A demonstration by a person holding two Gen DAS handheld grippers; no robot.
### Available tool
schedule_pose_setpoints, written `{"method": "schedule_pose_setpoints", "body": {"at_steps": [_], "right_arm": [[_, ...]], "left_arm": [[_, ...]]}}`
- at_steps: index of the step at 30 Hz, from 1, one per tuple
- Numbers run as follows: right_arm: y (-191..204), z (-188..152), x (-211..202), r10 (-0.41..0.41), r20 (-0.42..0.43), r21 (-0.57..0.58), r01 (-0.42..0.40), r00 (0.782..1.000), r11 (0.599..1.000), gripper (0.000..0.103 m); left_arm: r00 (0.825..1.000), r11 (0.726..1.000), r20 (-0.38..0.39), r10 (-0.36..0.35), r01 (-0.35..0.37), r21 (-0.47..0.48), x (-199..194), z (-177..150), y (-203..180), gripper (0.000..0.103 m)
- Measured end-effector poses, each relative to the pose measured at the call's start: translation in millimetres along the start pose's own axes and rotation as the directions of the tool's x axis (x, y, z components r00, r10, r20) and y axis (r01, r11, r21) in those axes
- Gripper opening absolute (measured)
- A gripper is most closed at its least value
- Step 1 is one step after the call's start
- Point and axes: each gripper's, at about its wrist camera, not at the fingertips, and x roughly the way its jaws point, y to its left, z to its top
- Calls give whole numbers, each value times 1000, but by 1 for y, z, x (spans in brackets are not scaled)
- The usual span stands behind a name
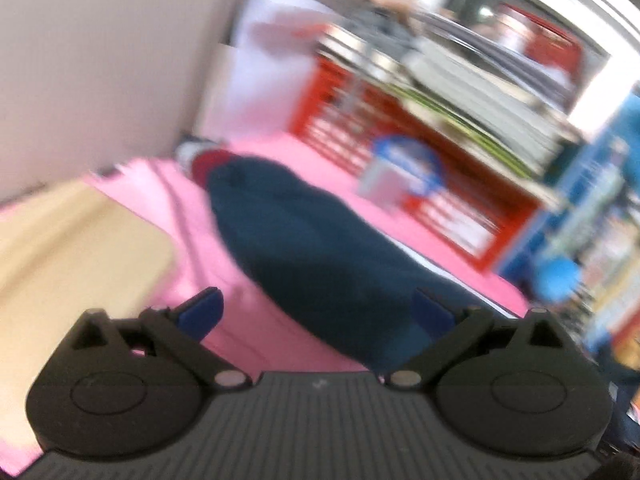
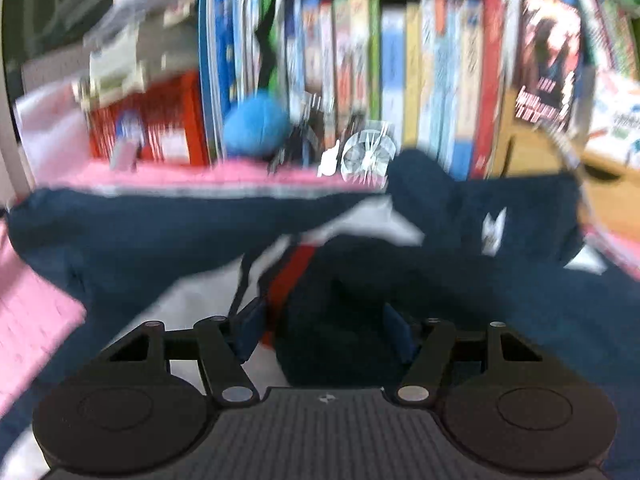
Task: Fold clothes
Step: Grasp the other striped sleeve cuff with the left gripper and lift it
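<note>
The right tool (image 2: 326,338), half spread over the crumpled navy fabric garment (image 2: 400,280), may pinch several layers; the left tool (image 1: 316,312) hangs spread, empty, above the pink-covered desk (image 1: 260,344).

Pink cloth (image 1: 276,160) over surface, upright books (image 2: 400,80) behind, blue ball (image 2: 256,126) beside them
</note>
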Motion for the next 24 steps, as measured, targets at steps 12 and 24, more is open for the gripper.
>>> {"method": "schedule_pose_setpoints", "body": {"at_steps": [12, 24], "right_arm": [[24, -1, -6, -34, 7, -135, 34, 999, 990, 77], [107, 20, 5, 197, -11, -239, -194, 980, 951, 50]], "left_arm": [[990, 988, 47, 132, -128, -82, 59, 30, 22, 99], [985, 988, 85, 149, -145, -47, 72, 29, 24, 91]]}}
